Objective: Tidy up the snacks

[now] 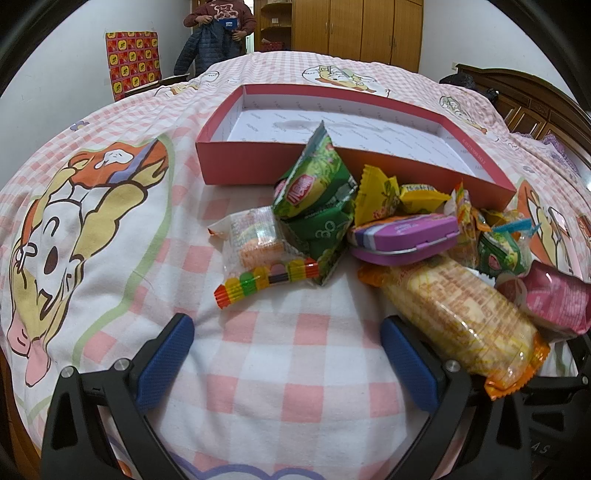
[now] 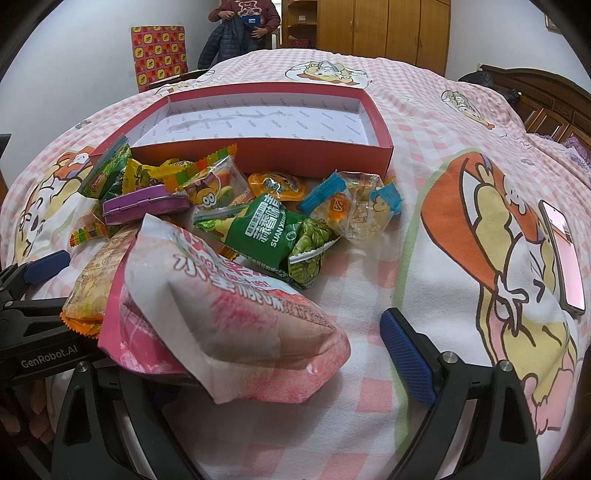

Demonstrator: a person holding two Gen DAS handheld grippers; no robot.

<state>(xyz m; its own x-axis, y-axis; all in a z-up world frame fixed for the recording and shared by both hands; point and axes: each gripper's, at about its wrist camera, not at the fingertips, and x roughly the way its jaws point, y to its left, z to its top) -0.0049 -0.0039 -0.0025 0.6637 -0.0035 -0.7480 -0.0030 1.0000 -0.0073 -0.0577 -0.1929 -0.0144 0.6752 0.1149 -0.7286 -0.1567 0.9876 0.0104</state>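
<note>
A shallow red box (image 1: 236, 166) with a bare white floor lies on the checked bedsheet; the right wrist view shows the same red box (image 2: 258, 157). In front of it is a heap of snacks: a green packet (image 1: 317, 184), a purple tin (image 1: 402, 236), a long rice cracker pack (image 1: 454, 314) and a clear rainbow-edged packet (image 1: 258, 254). My left gripper (image 1: 290, 352) is open over bare sheet, just short of the heap. My right gripper (image 2: 291, 343) is open too. A big pink bag (image 2: 229, 314) lies over its left finger and hides it.
A phone (image 2: 565, 254) lies on the sheet to the right. Green packets (image 2: 273, 232) and clear blue-edged candy bags (image 2: 351, 206) sit between the pink bag and the box. A person (image 1: 221, 26) stands beyond the bed, beside a red-yellow patterned box (image 1: 133, 62) and a wardrobe (image 1: 354, 26).
</note>
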